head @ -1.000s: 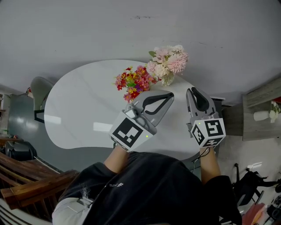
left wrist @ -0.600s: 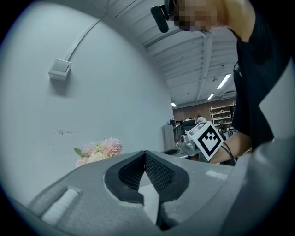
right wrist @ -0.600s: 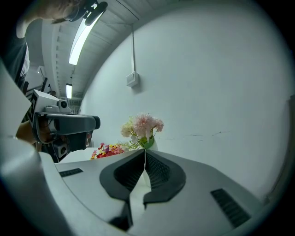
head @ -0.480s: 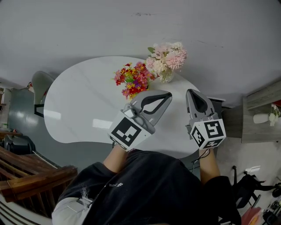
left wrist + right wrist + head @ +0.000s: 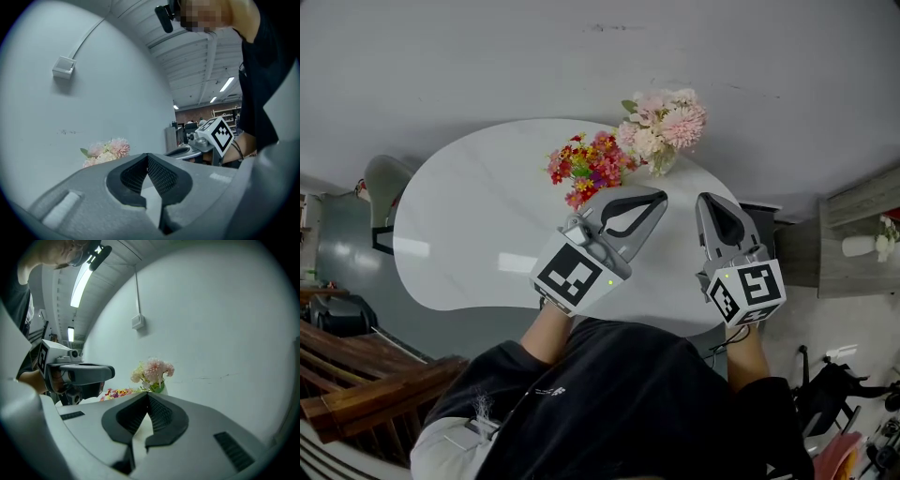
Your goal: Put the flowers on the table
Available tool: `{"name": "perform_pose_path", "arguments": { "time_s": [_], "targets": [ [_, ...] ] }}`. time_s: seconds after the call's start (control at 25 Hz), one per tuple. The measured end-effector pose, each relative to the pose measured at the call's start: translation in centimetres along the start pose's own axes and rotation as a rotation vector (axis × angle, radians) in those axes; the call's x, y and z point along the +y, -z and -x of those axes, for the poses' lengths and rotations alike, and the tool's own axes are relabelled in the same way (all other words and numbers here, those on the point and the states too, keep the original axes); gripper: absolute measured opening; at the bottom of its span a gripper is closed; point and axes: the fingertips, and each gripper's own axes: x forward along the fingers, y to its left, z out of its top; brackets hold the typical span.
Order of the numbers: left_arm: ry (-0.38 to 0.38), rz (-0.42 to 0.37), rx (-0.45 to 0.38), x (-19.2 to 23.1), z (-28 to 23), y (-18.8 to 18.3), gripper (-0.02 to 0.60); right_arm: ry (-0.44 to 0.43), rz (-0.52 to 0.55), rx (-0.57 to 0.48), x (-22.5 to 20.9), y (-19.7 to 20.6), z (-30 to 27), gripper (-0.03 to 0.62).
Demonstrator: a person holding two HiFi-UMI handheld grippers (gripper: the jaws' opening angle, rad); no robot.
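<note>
Person in dark top (image 5: pixel 609 403) holds both grippers low over white counter (image 5: pixel 469 234). Left gripper (image 5: pixel 659 198), right gripper (image 5: pixel 709 200): jaws pressed together, nothing held. Beyond, red bouquet (image 5: pixel 591 167) sits on counter, just beside pink bouquet (image 5: pixel 664 122) at far edge.

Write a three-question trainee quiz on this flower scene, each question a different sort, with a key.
1. True or false: the pink and cream bouquet stands on the white oval table.
2. Pick one: in the head view the red and yellow flower bunch sits (a) on the floor, (b) on the table, left of the bouquet, (c) inside a box.
3. Fill in: the right gripper is shut and holds ____.
Key: 1 true; 2 b; 3 nothing.
</note>
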Motion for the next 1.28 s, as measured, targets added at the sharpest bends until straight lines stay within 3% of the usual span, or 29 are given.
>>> {"name": "perform_pose_path", "arguments": {
  "time_s": [0.32,1.0,1.28],
  "targets": [
    [0.023,0.009,-0.006,1.7,0.1,0.0,-0.002,-0.016,-0.004,-0.004,1.9,-1.1,0.0,0.011],
    [0.1,0.019,-0.034,0.8,0.6,-0.5,-0.002,0.017,0.017,-0.1,4.1,-4.7,2.0,0.011],
    [0.109,0.045,-0.036,0.3,1.2,0.0,-0.002,-0.007,0.034,-0.086,5.8,-4.5,2.9,0.011]
  ]
}}
